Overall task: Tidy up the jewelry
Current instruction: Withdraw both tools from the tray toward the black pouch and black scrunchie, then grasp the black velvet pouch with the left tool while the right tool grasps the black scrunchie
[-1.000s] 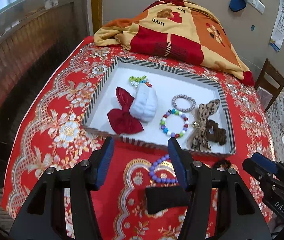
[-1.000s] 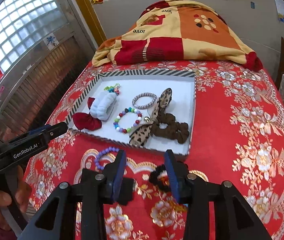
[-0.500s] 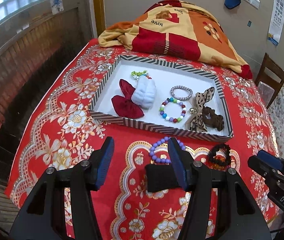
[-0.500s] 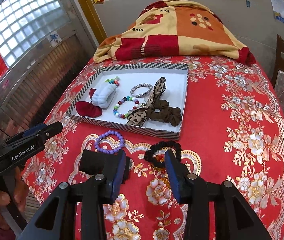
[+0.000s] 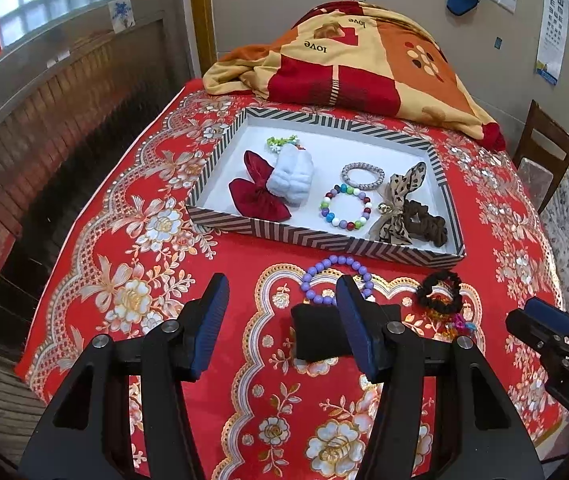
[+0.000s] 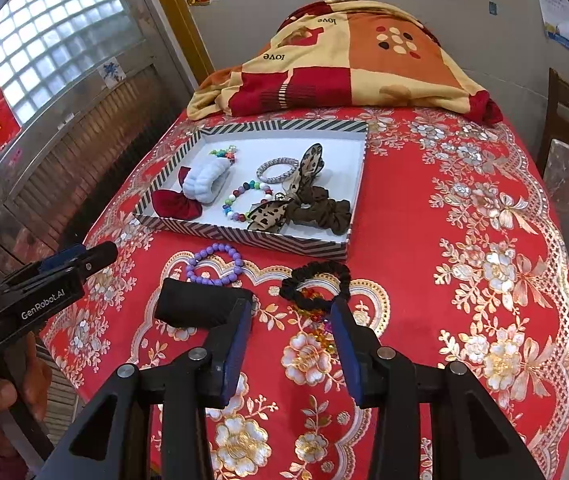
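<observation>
1. Listing stock on the red floral worktop (image 5: 152, 240), left to right; no item is gripped.
2. Left tongs (image 5: 280, 320): released, jaws spread wide and empty, hovering over the near part of the worktop.
3. Black pad (image 5: 316, 334): lies on the cloth at the near centre, partly hidden behind the left tongs' right finger.
4. Purple bead bracelet (image 5: 334, 278): on the cloth just beyond the pad and just near of the striped tray (image 5: 324, 240); outside the tray.
5. Black scrunchie (image 6: 316, 284): on the cloth right of the bracelet, a small coloured beaded piece (image 6: 318, 320) just near of it; both outside the tray.
6. Right tongs (image 6: 292, 346): released, empty, jaws apart, hovering with the coloured piece between them and the scrunchie just beyond the tips.
7. Tray contents, left to right: red bow (image 5: 258, 194), white fluffy band (image 5: 292, 174), silver ring band (image 5: 362, 176), multicoloured bead bracelet (image 5: 346, 208), leopard bow (image 5: 398, 204), brown scrunchie (image 5: 424, 222).
8. Judged remaining: four loose items to tray.
9. Risks, judged: round beads may roll from a shallow pinch; soft scrunchie may snag the coloured piece and drag it; a low carry may catch the tray's near wall; free space in the tray is mostly far, so a near drop may pile onto stored pieces.
</observation>
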A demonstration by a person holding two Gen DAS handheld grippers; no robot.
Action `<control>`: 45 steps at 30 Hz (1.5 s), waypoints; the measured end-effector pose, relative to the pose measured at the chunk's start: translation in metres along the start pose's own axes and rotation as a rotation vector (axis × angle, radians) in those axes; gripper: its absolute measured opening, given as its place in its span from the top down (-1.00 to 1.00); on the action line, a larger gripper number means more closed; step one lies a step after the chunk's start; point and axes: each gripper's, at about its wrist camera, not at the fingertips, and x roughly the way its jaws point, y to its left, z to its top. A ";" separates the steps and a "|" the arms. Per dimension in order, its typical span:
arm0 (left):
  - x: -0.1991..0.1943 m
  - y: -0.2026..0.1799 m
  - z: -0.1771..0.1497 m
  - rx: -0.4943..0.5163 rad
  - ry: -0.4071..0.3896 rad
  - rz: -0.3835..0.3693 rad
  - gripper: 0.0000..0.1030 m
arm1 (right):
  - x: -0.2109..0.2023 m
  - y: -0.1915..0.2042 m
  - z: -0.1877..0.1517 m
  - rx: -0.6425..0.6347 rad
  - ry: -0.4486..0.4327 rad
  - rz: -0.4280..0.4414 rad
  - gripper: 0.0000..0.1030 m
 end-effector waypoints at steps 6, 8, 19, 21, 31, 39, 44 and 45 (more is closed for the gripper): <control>-0.005 -0.005 -0.003 0.010 -0.006 0.004 -0.08 | -0.005 -0.007 -0.005 0.009 0.003 -0.008 0.22; -0.005 -0.005 -0.004 0.012 -0.005 0.011 -0.08 | -0.006 -0.009 -0.007 0.011 0.004 -0.011 0.22; -0.007 -0.006 -0.009 0.020 -0.009 0.014 -0.08 | -0.008 -0.015 -0.015 0.022 0.014 -0.013 -0.01; -0.008 -0.006 -0.009 0.019 -0.008 0.014 -0.08 | -0.008 -0.016 -0.016 0.023 0.017 -0.015 -0.01; -0.005 -0.005 -0.014 0.023 0.007 0.014 -0.08 | -0.004 -0.019 -0.021 0.030 0.038 -0.022 -0.01; 0.000 -0.004 -0.014 0.023 0.017 0.022 -0.08 | 0.004 -0.020 -0.022 0.027 0.056 -0.020 -0.01; 0.004 -0.001 -0.014 0.022 0.033 0.024 -0.08 | 0.009 -0.024 -0.022 0.031 0.064 -0.024 -0.01; 0.004 -0.001 -0.015 0.020 0.036 0.023 -0.08 | 0.011 -0.026 -0.023 0.035 0.067 -0.024 -0.01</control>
